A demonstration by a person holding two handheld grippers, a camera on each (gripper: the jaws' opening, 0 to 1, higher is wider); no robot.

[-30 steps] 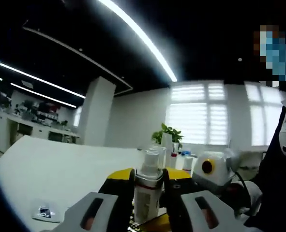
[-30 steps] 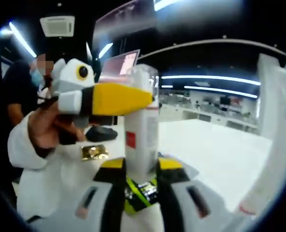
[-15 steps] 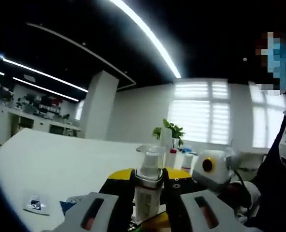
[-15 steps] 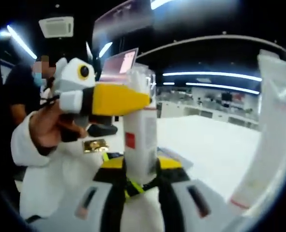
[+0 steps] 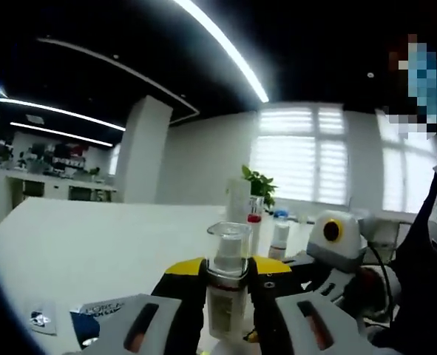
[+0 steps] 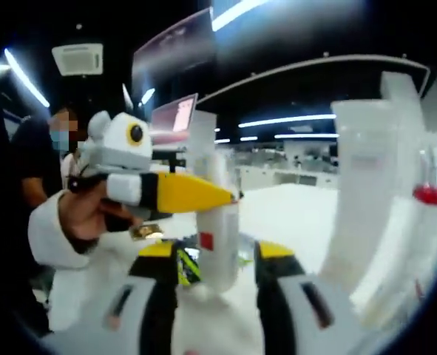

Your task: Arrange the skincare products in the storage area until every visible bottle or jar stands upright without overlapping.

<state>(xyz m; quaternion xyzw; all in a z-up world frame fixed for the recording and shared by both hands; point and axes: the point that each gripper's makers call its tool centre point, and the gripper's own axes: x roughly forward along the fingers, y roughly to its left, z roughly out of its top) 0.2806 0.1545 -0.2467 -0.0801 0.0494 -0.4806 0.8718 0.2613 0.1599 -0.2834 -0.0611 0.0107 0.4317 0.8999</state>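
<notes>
A clear pump bottle (image 5: 228, 285) with a see-through cap stands upright between my left gripper's (image 5: 228, 277) yellow-tipped jaws, which are shut on it. In the right gripper view the same bottle (image 6: 218, 248), with a small red label, sits between my right gripper's (image 6: 215, 255) jaws. Those jaws stand open, with a gap on each side of the bottle. The left gripper (image 6: 192, 194) reaches in from the left and clamps the bottle higher up, held by a hand (image 6: 74, 222). The right gripper's white body (image 5: 330, 237) shows at the right of the left gripper view.
A tall white tube (image 6: 362, 207) and a red-capped bottle (image 6: 429, 196) stand close on the right. Behind are a tall bottle (image 5: 240, 207) and a small one (image 5: 279, 240). Sachets (image 5: 100, 314) and a gold packet (image 6: 146, 231) lie on the white table (image 5: 92, 244).
My right gripper's jaws have spread off the bottle; the left gripper keeps hold of it. Both views have shifted, and the tall white tube and the red-capped bottle are closer.
</notes>
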